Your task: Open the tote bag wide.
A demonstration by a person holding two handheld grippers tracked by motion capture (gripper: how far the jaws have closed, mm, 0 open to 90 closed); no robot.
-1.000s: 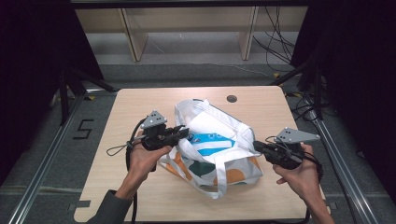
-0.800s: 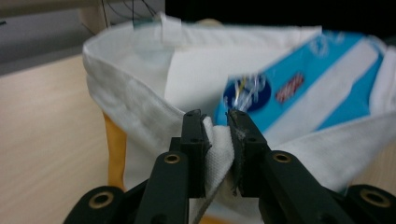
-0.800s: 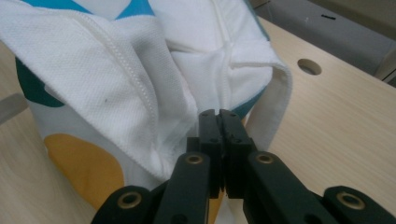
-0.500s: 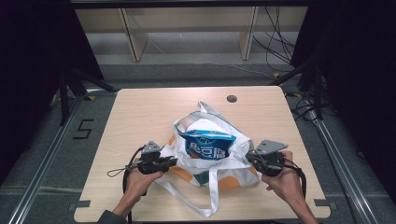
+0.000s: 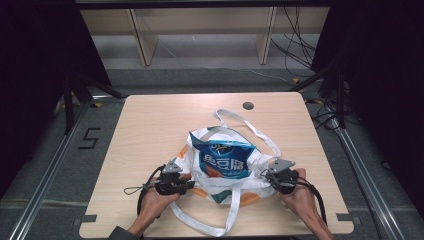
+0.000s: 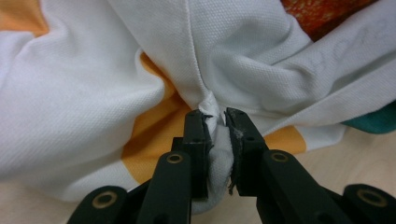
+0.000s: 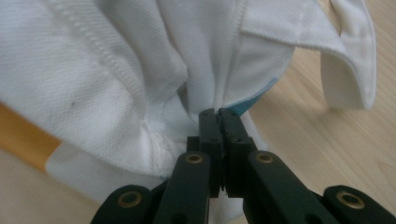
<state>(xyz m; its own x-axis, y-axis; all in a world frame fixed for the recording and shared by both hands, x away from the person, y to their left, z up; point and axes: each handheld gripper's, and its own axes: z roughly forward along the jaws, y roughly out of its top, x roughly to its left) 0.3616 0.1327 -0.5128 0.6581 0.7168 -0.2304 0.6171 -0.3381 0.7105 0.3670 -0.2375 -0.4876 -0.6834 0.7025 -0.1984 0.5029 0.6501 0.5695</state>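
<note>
— The wooden table [image 5: 150, 130] is sitting bare toward its far edge. Where's the bag lying?

— The tote bag [image 5: 220, 170] is resting near the front edge, stretching left-right between the tongs; the left gripper [image 6: 215, 122] and right gripper [image 7: 218, 116] are each pinching its cloth, equally near.

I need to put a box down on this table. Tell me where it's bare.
The far strip of the table beyond the bag is free, apart from the small dark hole. The left side, from the bag out to that edge, is bare too. The near middle is crowded: the bag, its straps, the left gripper and the right gripper.
</note>
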